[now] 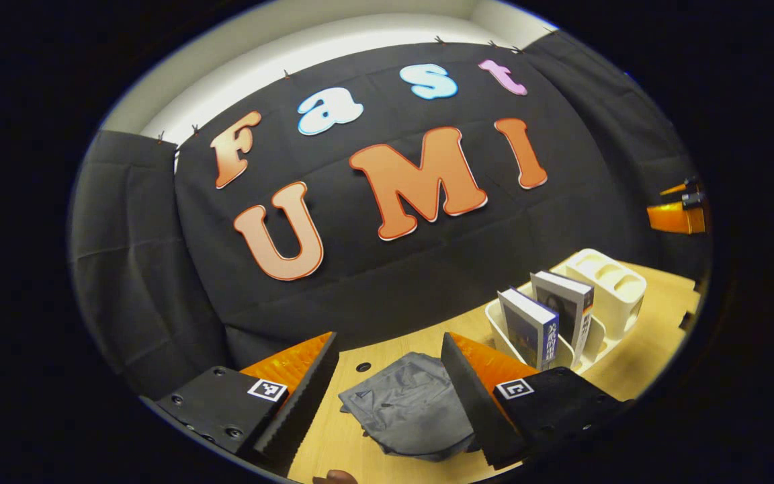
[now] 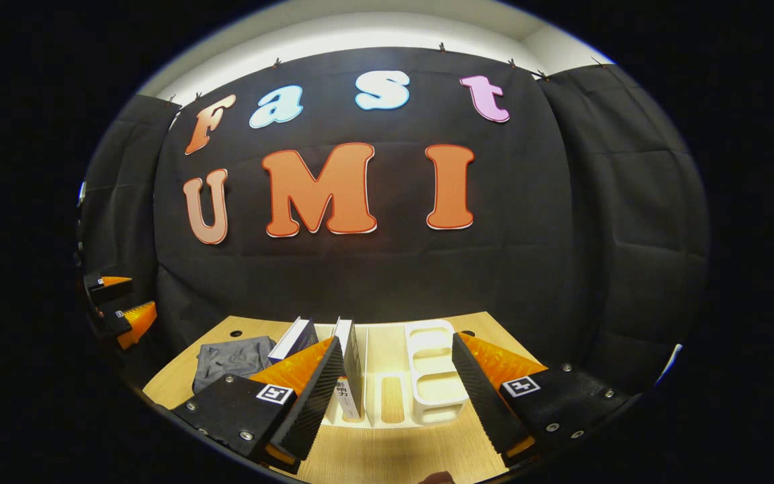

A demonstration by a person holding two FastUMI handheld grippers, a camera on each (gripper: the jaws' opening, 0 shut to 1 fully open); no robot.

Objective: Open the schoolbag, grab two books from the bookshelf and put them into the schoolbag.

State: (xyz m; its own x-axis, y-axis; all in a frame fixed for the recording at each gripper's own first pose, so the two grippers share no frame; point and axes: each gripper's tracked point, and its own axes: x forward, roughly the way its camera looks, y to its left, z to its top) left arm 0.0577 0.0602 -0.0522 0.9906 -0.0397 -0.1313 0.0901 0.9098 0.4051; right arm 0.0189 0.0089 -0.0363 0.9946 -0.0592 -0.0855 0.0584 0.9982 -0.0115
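1. The schoolbag [image 1: 407, 403] is seen lying flat and crumpled on the wooden table [image 1: 656, 349], at the near left of the bookshelf [image 1: 602, 316]. No opening can be made out, so it is judged to be unopened as yet.
2. Two books [image 1: 548, 323] are seen standing upright in the white bookshelf, side by side in its slots. None has been taken, and none is seen in the bag.
3. The left gripper [image 1: 387, 396] is held above the schoolbag with its jaws spread wide. Nothing is gripped, and the bag is framed between its fingers.
4. The right gripper [image 2: 397, 396] is held in front of the bookshelf [image 2: 427, 376], jaws likewise wide apart and empty. The nearer book [image 2: 350, 376] is seen just beside its left finger.
5. The task is judged to be at its very start: opening the bag, fetching both books and placing them inside are all left to be done.
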